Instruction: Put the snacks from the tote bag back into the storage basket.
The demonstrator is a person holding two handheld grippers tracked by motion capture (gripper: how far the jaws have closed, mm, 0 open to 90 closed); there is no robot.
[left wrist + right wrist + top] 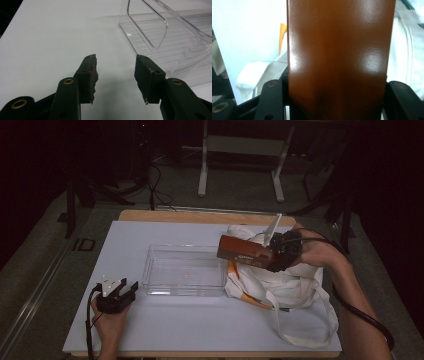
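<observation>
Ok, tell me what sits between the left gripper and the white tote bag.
The clear plastic bin, empty, lies between the left gripper and the white tote bag in the high view.

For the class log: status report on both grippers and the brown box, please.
Left gripper open, resting by clear plastic bin. Right gripper shut on glossy brown rectangular box, held above white cloth tote bag. Bin empty, path clear.
</observation>
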